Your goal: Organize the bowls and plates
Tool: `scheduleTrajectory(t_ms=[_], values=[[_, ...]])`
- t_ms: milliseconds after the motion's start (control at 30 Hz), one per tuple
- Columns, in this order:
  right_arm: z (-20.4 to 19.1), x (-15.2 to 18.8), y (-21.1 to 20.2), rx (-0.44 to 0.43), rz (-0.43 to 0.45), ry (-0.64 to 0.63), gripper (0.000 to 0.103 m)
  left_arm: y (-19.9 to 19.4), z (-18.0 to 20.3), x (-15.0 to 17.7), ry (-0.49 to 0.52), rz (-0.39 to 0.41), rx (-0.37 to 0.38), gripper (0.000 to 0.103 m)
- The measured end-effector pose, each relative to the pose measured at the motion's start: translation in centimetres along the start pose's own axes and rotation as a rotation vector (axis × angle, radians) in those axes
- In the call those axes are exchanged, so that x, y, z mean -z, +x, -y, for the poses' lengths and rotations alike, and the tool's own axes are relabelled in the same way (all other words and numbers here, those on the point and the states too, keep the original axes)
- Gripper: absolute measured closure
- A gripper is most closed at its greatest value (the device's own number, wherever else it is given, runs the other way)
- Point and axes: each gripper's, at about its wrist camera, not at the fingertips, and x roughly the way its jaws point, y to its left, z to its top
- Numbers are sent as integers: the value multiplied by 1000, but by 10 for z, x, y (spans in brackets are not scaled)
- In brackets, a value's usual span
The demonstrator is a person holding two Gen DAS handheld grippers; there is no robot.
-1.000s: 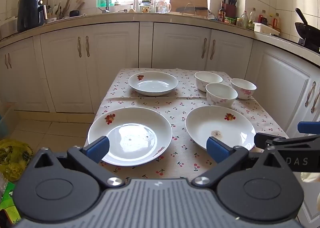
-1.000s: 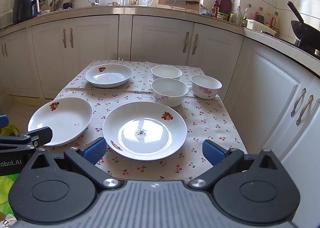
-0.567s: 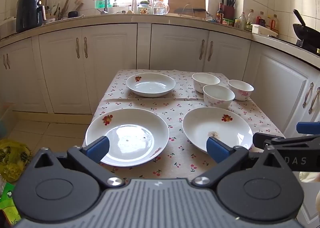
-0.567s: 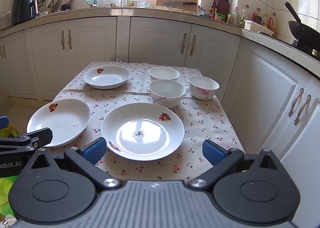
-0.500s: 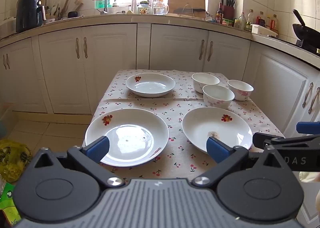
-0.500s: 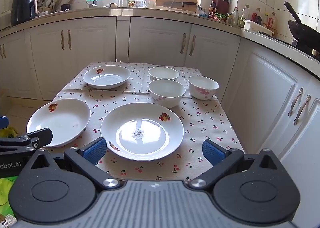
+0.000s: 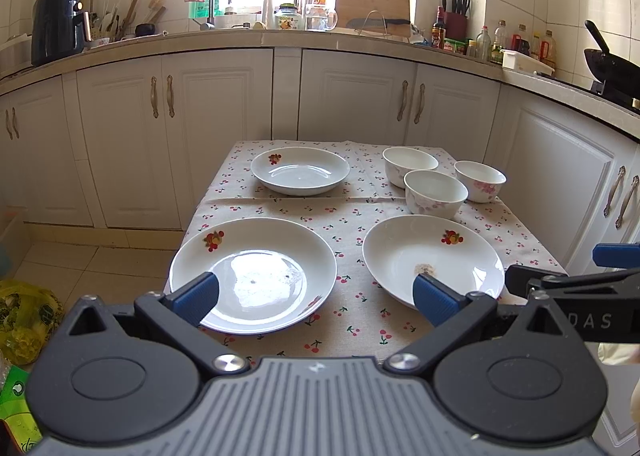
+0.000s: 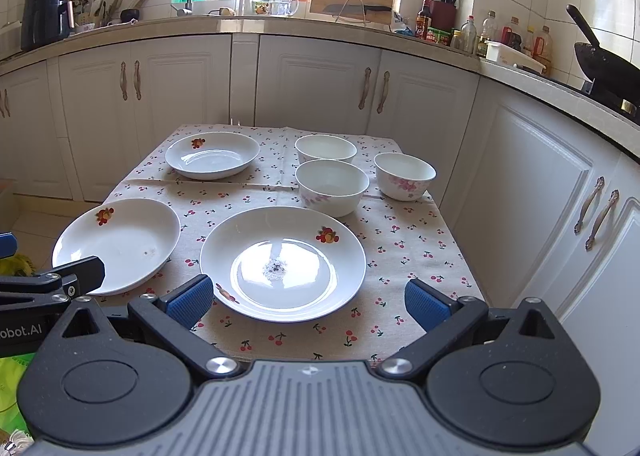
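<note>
The table [image 7: 360, 320] carries a cherry-print cloth [image 8: 400, 240] and six pieces of white crockery: three plates and three bowls.

Plates:
- Left near plate [image 7: 256, 256]: at the near left corner of the table, with a fruit motif on its rim. It overhangs the left edge slightly.
- Right near plate [image 8: 304, 224]: close to the near edge, right of the first plate and apart from it. A small dark speck lies at its centre.
- Far plate [image 7: 300, 170]: smaller and deeper, toward the far left corner.

Bowls:
- Far bowl [image 8: 326, 148]: near the far edge, right of the far plate.
- Middle bowl [image 8: 332, 186]: directly in front of the far bowl and just beside it; whether the two touch cannot be told. It stands just behind the right near plate.
- Right bowl [image 8: 405, 175]: near the right edge, with a pink flower pattern on its side.

Left claw [image 7: 316, 298]: jaws spread wide, holding nothing. It hovers at the near edge, above and between the two near plates, touching neither.

Right claw [image 8: 306, 302]: jaws spread wide, holding nothing. It hovers at the near edge over the near rim of the right near plate, without contact.

Each claw appears at the side of the other's view, level with the near edge.

White cabinets [image 7: 360, 96] stand beyond the far and right edges of the table.
</note>
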Motion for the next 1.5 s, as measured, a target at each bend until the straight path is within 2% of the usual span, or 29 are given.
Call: scheduleTrajectory(t_ms=[1500], values=[[-3,0,-5,23,17,-10,0,-5,-2,-4,-5,9,13,1]])
